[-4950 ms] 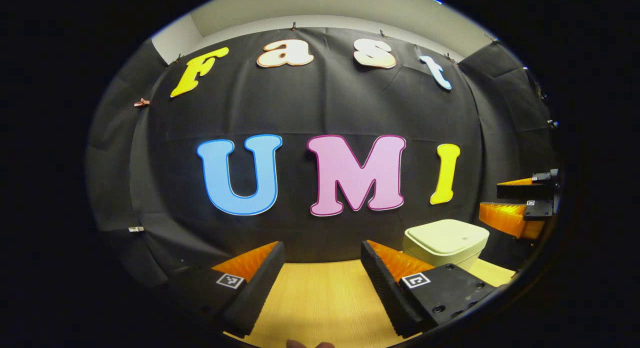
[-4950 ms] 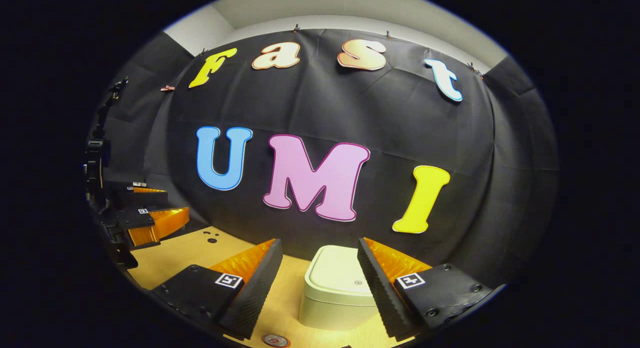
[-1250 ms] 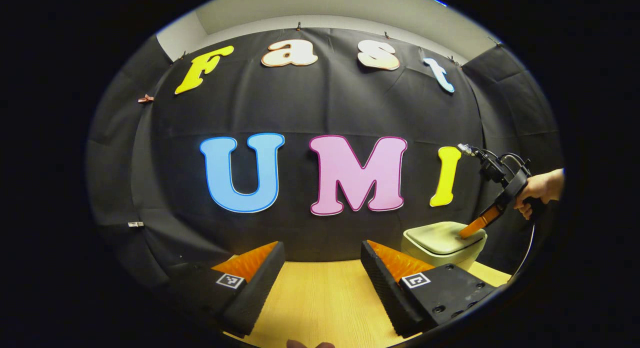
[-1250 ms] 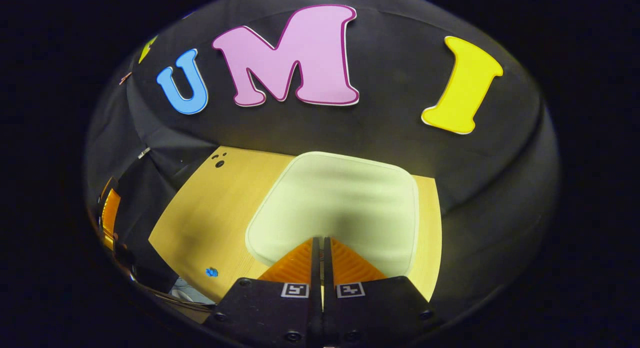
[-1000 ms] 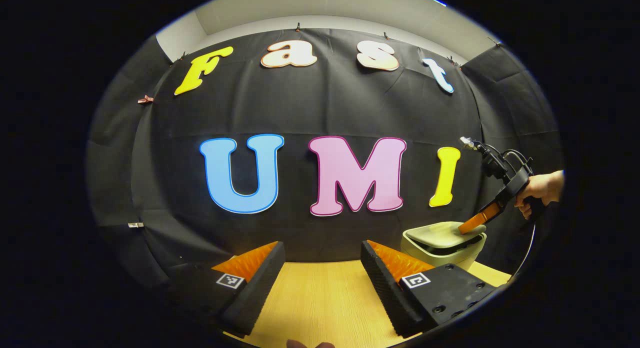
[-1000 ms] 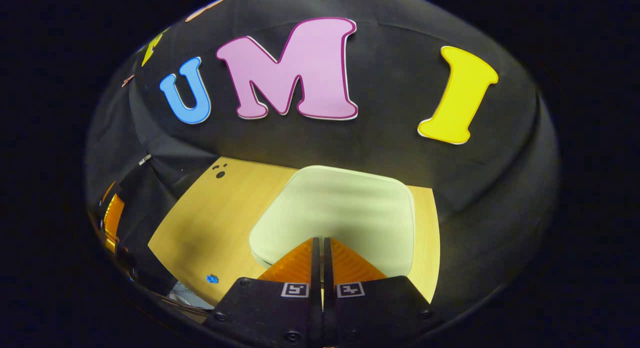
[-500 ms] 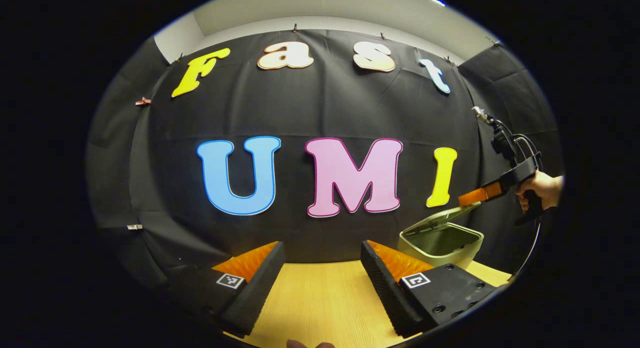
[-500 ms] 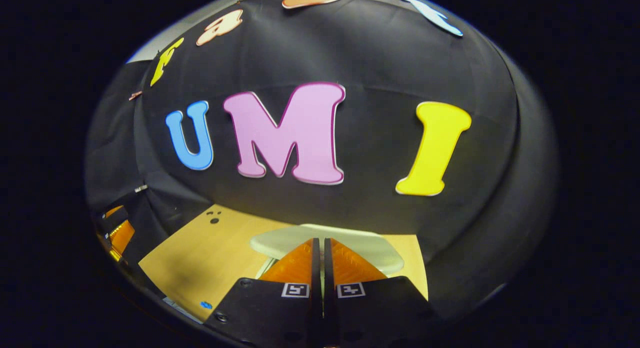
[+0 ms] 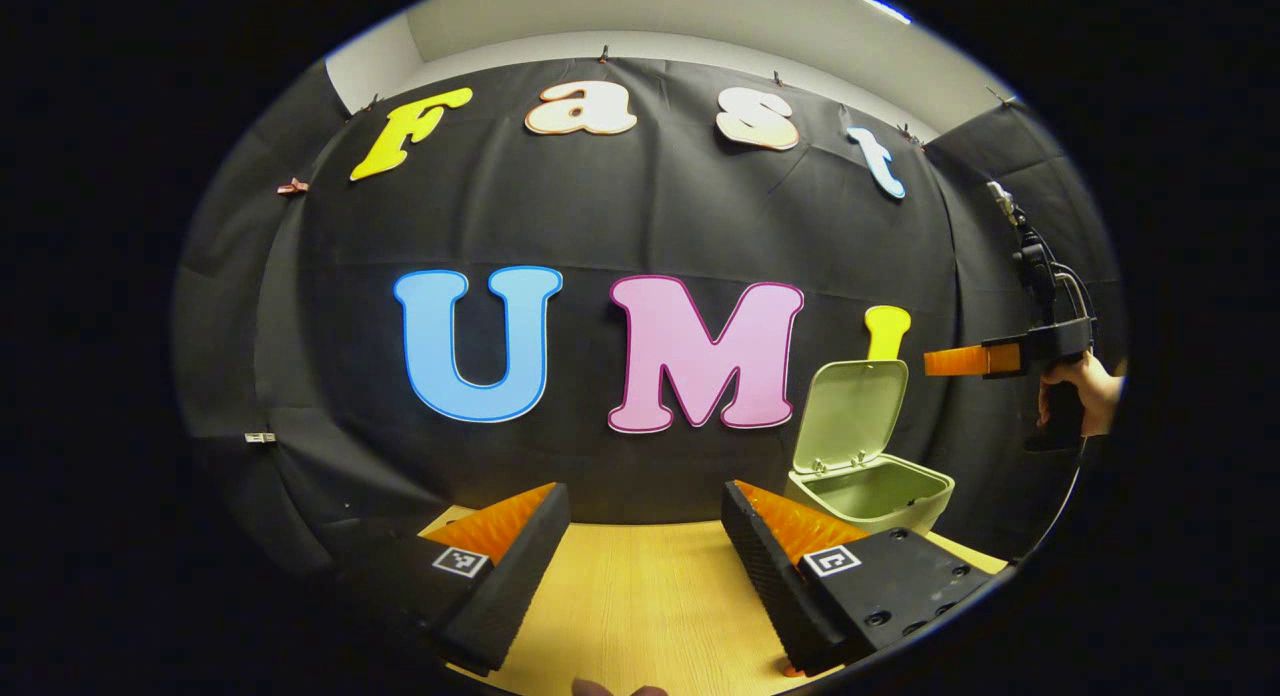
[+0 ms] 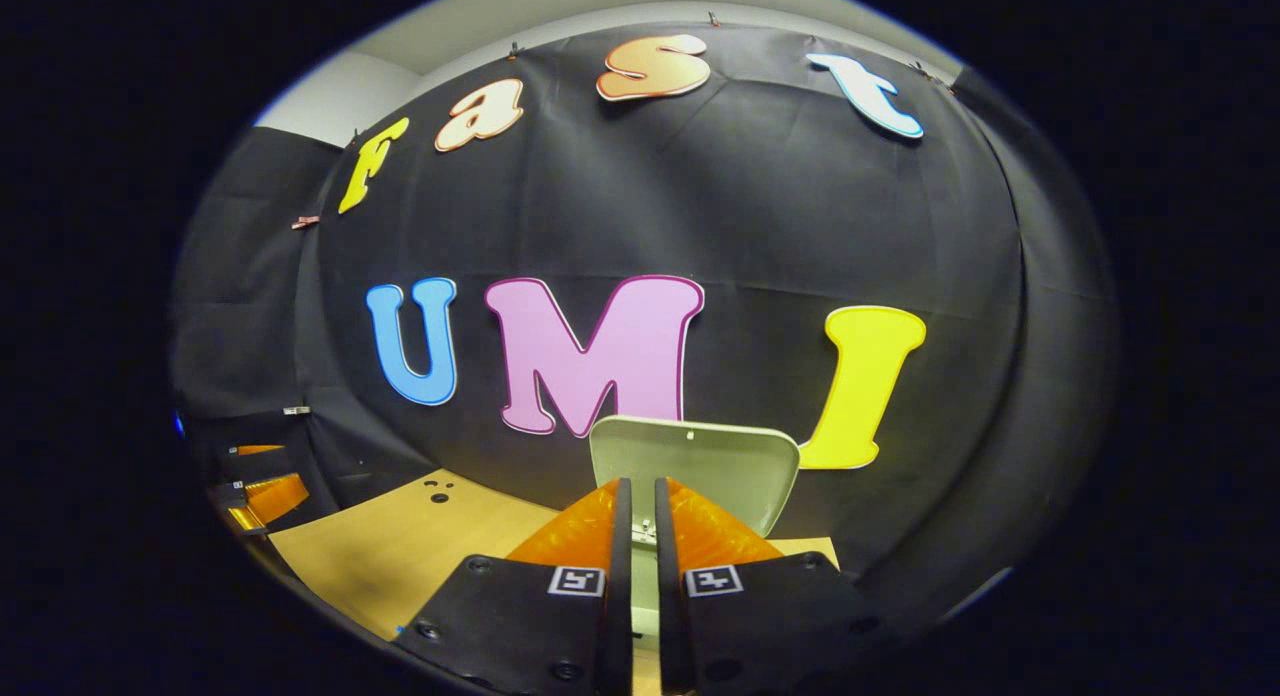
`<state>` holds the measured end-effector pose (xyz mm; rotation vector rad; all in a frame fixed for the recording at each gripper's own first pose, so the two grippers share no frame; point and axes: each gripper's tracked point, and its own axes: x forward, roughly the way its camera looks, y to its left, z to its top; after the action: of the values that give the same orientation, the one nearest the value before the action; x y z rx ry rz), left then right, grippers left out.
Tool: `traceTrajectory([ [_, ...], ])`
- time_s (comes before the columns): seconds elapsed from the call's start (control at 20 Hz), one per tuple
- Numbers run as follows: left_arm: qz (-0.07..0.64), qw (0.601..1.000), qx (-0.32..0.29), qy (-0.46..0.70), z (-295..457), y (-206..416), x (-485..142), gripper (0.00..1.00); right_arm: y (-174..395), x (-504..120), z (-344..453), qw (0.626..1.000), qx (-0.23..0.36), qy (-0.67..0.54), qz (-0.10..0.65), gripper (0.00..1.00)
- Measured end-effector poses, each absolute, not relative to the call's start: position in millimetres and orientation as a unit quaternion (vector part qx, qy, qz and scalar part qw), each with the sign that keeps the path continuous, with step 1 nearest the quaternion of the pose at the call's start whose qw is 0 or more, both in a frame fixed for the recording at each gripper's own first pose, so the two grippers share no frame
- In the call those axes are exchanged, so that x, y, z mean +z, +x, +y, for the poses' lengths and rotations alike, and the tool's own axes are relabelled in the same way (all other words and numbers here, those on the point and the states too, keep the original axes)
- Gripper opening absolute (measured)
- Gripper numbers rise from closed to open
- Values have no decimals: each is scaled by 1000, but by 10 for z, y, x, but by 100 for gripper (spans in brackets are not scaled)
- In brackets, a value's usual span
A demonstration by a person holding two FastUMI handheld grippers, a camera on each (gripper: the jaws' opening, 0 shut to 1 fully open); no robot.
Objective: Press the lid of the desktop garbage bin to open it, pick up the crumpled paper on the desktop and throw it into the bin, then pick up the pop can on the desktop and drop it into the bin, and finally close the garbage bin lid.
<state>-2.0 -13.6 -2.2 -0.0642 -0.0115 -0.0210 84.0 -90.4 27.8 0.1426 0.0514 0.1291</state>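
Standing open on the wooden desktop (image 9: 640,596), the garbage bin (image 9: 868,491) has its lid (image 9: 850,414) tipped up against the booth's black cloth wall.

In the left gripper view, the left gripper (image 9: 640,536) hangs low over the bare desktop, its fingers spread wide with nothing between them, the bin off to its right. The right gripper (image 9: 932,361), in a person's hand (image 9: 1080,394), is level above the bin and apart from the lid. In the right gripper view its fingers (image 10: 600,526) are nearly together, only a narrow slit between them, gripping nothing, the raised lid (image 10: 700,466) just ahead.
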Motion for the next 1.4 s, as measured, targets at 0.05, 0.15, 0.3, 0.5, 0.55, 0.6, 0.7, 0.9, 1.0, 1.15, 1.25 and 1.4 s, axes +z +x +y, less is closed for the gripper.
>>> traceTrajectory([
  [0.05, -2, 999, -12, -33, -142, -26, -42, 98, 797, 293, -882, 995, 65, 69, 21, 25],
  [0.15, 12, 999, -14, -35, -155, -67, -115, 98, 705, 303, -793, 995, 73, 66, 17, 39],
  [0.3, 31, 999, -14, -33, -160, -142, -205, 99, 585, 316, -636, 994, 90, 65, 6, 53],
  [0.5, 51, 998, -13, -46, -189, -207, -297, 98, 419, 333, -317, 989, 130, 69, -9, 76],
  [0.55, 58, 997, -8, -48, -180, -223, -324, 98, 396, 330, -242, 988, 139, 69, -13, 82],
  [0.6, 65, 997, 0, -48, -160, -255, -359, 99, 364, 314, -170, 987, 148, 69, -14, 86],
  [0.7, 76, 996, 15, -48, -120, -289, -391, 99, 308, 251, -7, 983, 168, 67, -12, 91],
  [0.9, 110, 992, 41, -49, -54, -406, -536, 99, 218, 61, 364, 973, 222, 71, 3, 92],
  [1.0, 128, 989, 55, -56, -39, -478, -606, 99, 188, -33, 498, 968, 244, 65, 10, 92],
  [1.15, 160, 982, 69, -72, -58, -602, -745, 99, 125, -132, 648, 961, 268, 66, 16, 92],
  [1.25, 177, 978, 75, -76, -47, -656, -814, 98, 95, -184, 681, 959, 275, 65, 21, 92],
  [1.4, 208, 972, 74, -76, -53, -769, -951, 98, 73, -239, 639, 961, 269, 62, 25, 92],
])
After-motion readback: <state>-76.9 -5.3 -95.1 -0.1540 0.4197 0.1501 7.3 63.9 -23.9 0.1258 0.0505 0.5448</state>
